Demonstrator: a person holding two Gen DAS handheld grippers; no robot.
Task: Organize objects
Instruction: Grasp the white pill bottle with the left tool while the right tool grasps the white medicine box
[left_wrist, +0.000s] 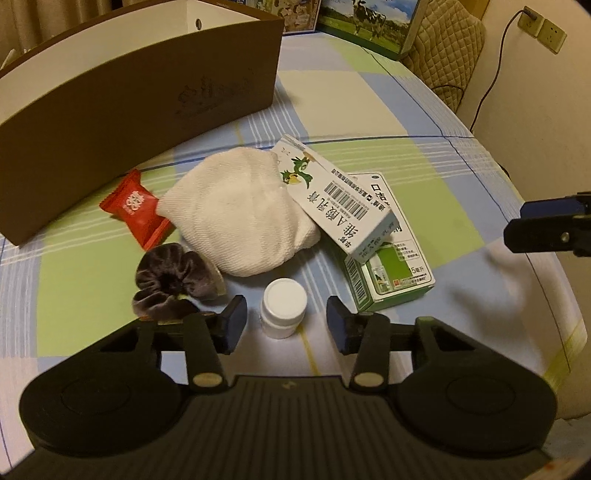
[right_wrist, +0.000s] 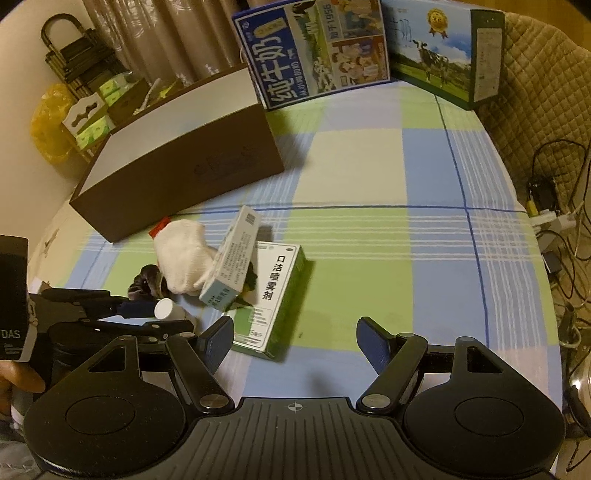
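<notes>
A small white bottle (left_wrist: 283, 311) (right_wrist: 167, 309) stands on the checked cloth between the fingers of my left gripper (left_wrist: 286, 320), which is open around it without touching. Beyond it lie a white knitted cloth (left_wrist: 236, 214) (right_wrist: 183, 256), a dark velvet scrunchie (left_wrist: 170, 284), a red candy packet (left_wrist: 135, 208), a white ointment carton (left_wrist: 332, 195) (right_wrist: 232, 266) leaning on a green and white spray box (left_wrist: 391, 273) (right_wrist: 277, 299). A brown open box (left_wrist: 129, 107) (right_wrist: 177, 162) stands behind them. My right gripper (right_wrist: 295, 339) hangs open over the cloth, empty, beside the spray box.
Two milk cartons (right_wrist: 314, 51) (right_wrist: 447, 55) stand at the far edge of the table. A quilted chair back (right_wrist: 546, 96) and cables (right_wrist: 554, 206) are to the right. Wall sockets (left_wrist: 541, 26) sit at the upper right. A rack with tissue packs (right_wrist: 92, 107) is at the far left.
</notes>
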